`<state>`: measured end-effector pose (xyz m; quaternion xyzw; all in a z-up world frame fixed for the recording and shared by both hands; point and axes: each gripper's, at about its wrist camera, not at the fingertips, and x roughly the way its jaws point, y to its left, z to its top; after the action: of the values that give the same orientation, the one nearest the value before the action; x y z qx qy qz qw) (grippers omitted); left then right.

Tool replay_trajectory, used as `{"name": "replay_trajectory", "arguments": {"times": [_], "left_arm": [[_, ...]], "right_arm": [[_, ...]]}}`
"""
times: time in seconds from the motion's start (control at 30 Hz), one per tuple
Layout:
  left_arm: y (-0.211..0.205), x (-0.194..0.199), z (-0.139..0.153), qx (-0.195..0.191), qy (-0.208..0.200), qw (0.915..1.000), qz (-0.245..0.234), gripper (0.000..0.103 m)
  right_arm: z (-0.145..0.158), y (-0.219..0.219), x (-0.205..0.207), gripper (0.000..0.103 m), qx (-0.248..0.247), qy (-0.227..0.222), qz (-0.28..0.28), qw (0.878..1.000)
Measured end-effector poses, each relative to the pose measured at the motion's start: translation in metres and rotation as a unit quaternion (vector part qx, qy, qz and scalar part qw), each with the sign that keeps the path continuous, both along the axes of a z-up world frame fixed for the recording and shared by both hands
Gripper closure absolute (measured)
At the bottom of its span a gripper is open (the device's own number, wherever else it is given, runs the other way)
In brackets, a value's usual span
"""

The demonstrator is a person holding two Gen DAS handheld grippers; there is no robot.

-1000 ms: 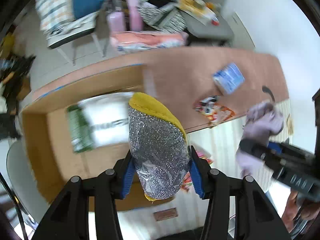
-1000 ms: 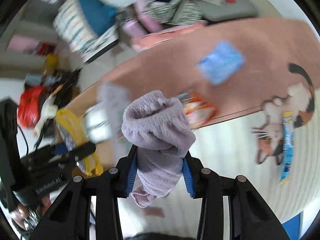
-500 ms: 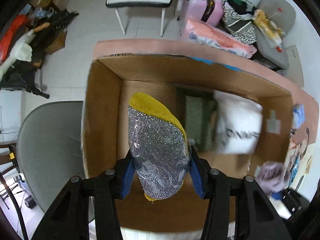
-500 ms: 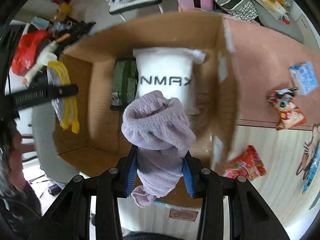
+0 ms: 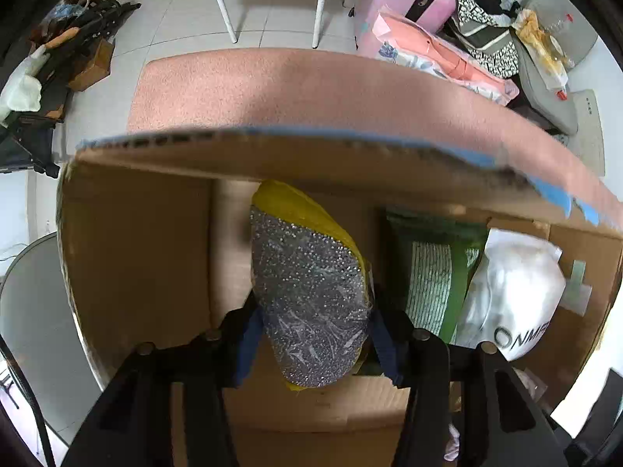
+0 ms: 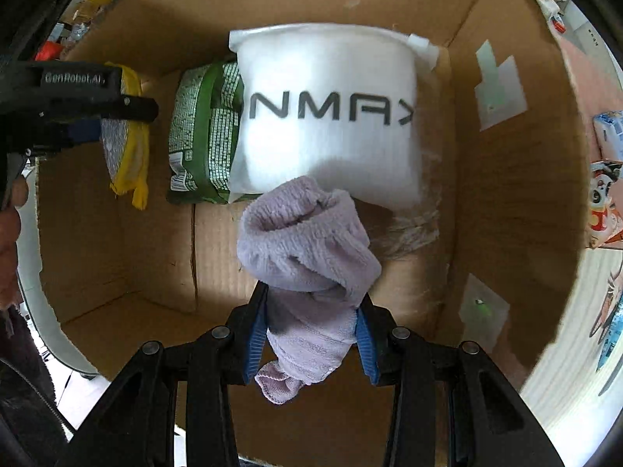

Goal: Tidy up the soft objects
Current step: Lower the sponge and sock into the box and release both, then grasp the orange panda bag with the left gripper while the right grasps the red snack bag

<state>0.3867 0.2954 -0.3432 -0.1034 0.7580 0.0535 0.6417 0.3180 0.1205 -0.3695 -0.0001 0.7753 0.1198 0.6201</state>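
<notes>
Lilac towel (image 6: 307, 257) lengthwise between fingers (image 6: 255, 334)

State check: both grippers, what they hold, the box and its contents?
left gripper: shut on scouring sponge
scouring sponge: held inside box
right gripper: shut on purple towel
purple towel: bunched, held inside box
cardboard box: open
white bag: lying in box
green packet: lying beside bag
</notes>
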Motion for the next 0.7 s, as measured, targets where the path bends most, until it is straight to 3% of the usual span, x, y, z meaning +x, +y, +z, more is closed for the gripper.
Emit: {"name": "replay_trajectory", "arguments": {"times": [0.03, 0.1, 0.13, 0.17, 0.27, 0.37, 0.43, 0.7], "left_arm": [[0.002, -0.001, 0.002, -0.002, 0.000, 1.0000, 0.003, 0.050], [0.005, -0.003, 0.007, -0.023, 0.000, 0.9995, 0.021, 0.036], [0.006, -0.004, 0.010, -0.028, -0.005, 0.9994, 0.023, 0.035], [0.006, -0.005, 0.015, -0.027, -0.011, 0.9994, 0.020, 0.034], [0.002, -0.010, 0.033, -0.014, -0.032, 0.9993, 0.008, 0.009], [-0.001, -0.018, 0.049, -0.002, -0.048, 0.9988, -0.001, 0.007], [-0.003, -0.024, 0.058, 0.008, -0.060, 0.9982, -0.008, 0.001], [-0.016, -0.077, 0.088, 0.032, -0.108, 0.9936, -0.005, 0.001]], "right_arm": [[-0.003, 0.001, 0.000, 0.056, -0.001, 0.002, -0.001, 1.000], [-0.004, -0.001, 0.003, 0.034, -0.004, 0.004, -0.005, 1.000], [-0.001, -0.001, 0.003, 0.016, -0.002, 0.004, -0.007, 1.000], [0.001, 0.000, 0.002, 0.014, 0.009, 0.004, -0.007, 1.000], [0.013, -0.001, 0.003, 0.011, 0.008, -0.002, -0.009, 1.000], [0.028, -0.006, 0.004, 0.001, 0.007, -0.016, -0.017, 1.000], [0.041, -0.009, 0.005, 0.000, 0.001, -0.033, -0.023, 0.999], [0.091, -0.022, -0.008, 0.000, -0.024, -0.093, -0.016, 0.995]]}}
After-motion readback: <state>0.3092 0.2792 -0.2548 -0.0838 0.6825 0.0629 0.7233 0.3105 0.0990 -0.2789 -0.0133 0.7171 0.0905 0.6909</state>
